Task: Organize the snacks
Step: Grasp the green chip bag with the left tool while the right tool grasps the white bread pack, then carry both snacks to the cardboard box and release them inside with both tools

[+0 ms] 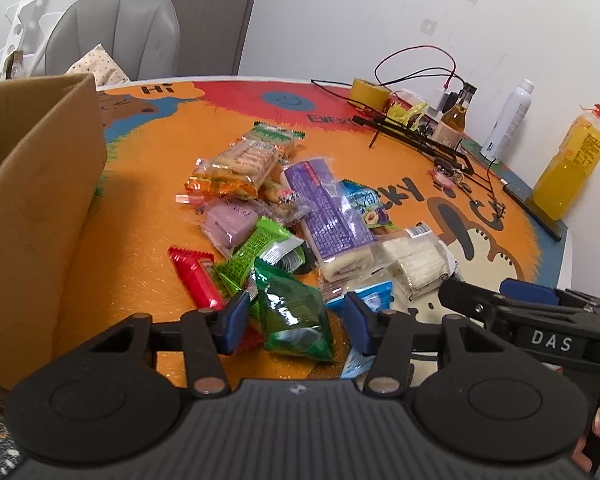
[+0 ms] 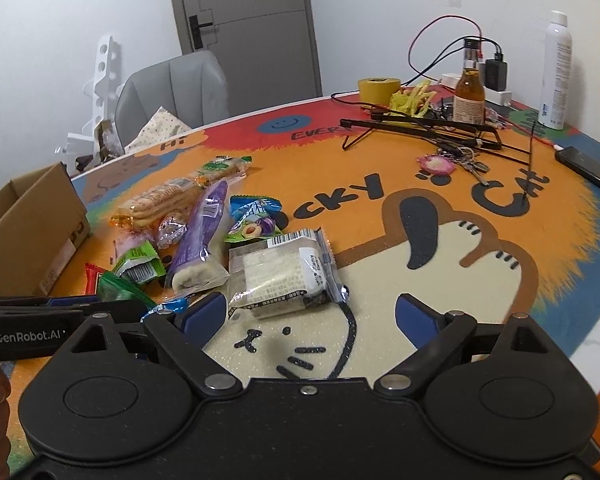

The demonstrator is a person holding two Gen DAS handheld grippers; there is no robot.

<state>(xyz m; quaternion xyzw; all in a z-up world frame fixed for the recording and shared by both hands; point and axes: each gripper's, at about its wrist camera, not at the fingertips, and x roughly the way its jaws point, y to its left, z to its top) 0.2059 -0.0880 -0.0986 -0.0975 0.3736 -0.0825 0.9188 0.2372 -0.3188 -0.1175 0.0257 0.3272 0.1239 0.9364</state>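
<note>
A pile of wrapped snacks lies on the orange cartoon mat (image 1: 132, 248). My left gripper (image 1: 296, 316) is open, its blue pads on either side of a green shiny bag (image 1: 296, 316), not closed on it. Beside it lie a red bar (image 1: 196, 276), a green wafer pack (image 1: 256, 248), a purple roll cake (image 1: 328, 212), a biscuit pack (image 1: 240, 164) and a white sandwich pack (image 1: 416, 264). My right gripper (image 2: 312, 312) is open and empty just in front of the white sandwich pack (image 2: 280, 276). The purple roll cake (image 2: 200, 232) lies to its left.
An open cardboard box (image 1: 40, 208) stands at the left of the mat; it also shows in the right wrist view (image 2: 24, 232). At the far right stand a juice bottle (image 1: 572, 168), a white spray can (image 1: 508, 120), a brown bottle (image 1: 456, 116), tape roll (image 1: 368, 92), cables, keys (image 2: 460, 164).
</note>
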